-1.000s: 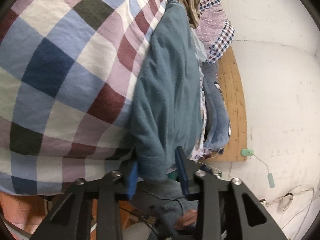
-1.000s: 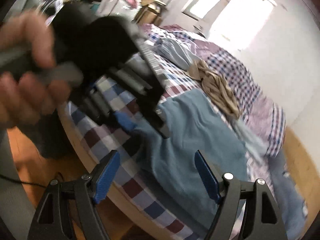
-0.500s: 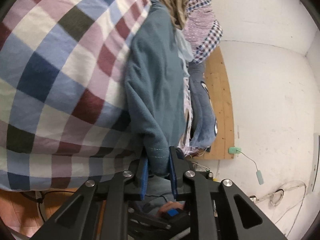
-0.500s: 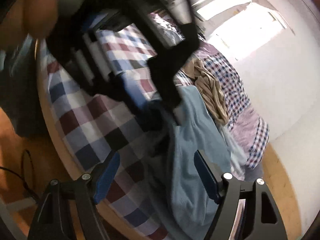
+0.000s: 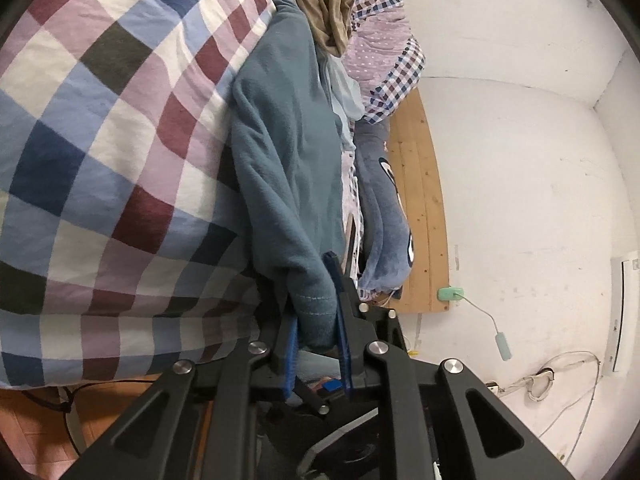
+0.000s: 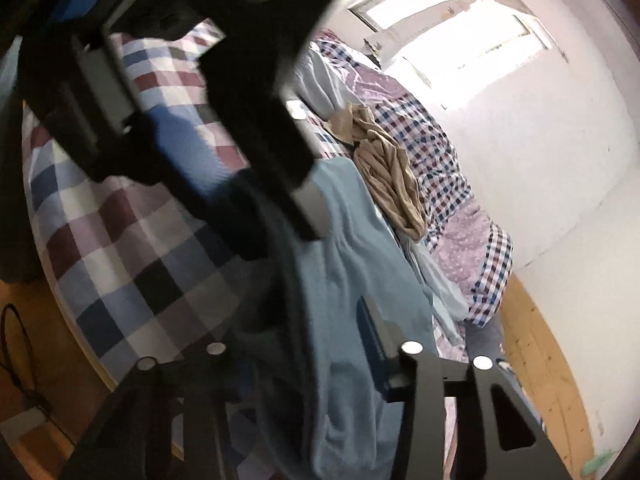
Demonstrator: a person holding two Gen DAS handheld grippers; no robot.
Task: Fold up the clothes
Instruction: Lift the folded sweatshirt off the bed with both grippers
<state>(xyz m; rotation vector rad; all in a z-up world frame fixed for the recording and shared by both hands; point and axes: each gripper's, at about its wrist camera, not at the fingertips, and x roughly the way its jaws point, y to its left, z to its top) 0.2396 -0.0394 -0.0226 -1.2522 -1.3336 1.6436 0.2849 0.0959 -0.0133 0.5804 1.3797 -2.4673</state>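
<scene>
Clamped now on the fleece (image 5: pixel 288 168) hem, left gripper (image 5: pixel 316 320), jaws narrowed from the wider gap a second back. Draped over the bed (image 5: pixel 100 128) edge near its foot, one corner pinched and lifted. Closing around a second stretch of hem, right gripper (image 6: pixel 320 344), cloth between the jaws, pads not clearly pressing. Crowded close, both grippers. Likely trouble: a shallow bite on thick pile slipping under tension, or tan garment (image 6: pixel 392 176) and quilt (image 6: pixel 432 148) dragged along.
</scene>
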